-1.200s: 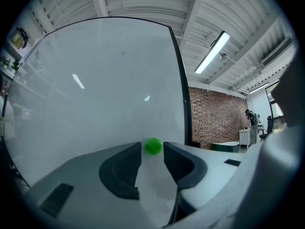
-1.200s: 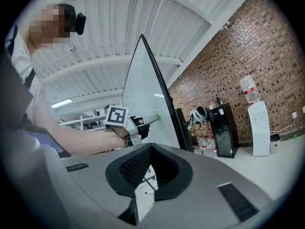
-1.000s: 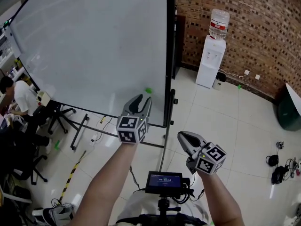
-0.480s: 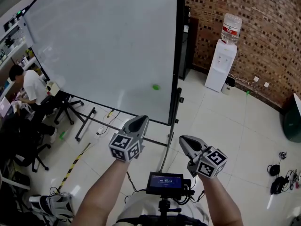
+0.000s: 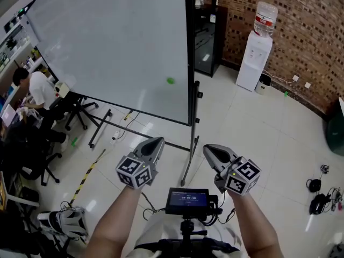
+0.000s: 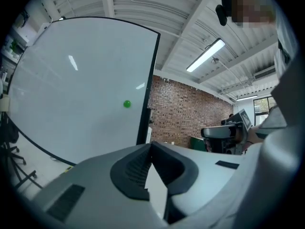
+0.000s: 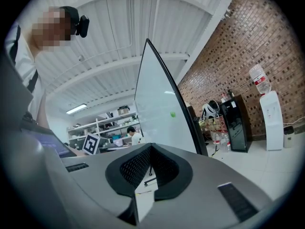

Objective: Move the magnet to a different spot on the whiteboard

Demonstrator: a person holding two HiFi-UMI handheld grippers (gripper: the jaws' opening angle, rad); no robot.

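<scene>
A small green magnet point(image 5: 170, 80) sticks low on the right side of the whiteboard point(image 5: 107, 42); it also shows as a green dot in the left gripper view point(image 6: 127, 104) and the right gripper view point(image 7: 172, 114). My left gripper point(image 5: 156, 142) hangs well back from the board, over the floor; its jaws have just been closing with nothing between them and now stand shut point(image 6: 151, 144). My right gripper point(image 5: 207, 149) is beside it, also shut and empty point(image 7: 151, 147). Neither gripper touches the magnet.
The board's black stand point(image 5: 191, 138) reaches down to the tiled floor between the grippers. A water dispenser point(image 5: 252, 58) and a black cabinet point(image 5: 207, 42) stand by the brick wall. A seated person point(image 5: 37, 87) and office chairs are at left. A small screen point(image 5: 186, 199) sits below.
The left gripper has drawn back and down from just under the magnet, and its jaws went from open to shut. The magnet stays on the board. The right gripper shifted slightly.
</scene>
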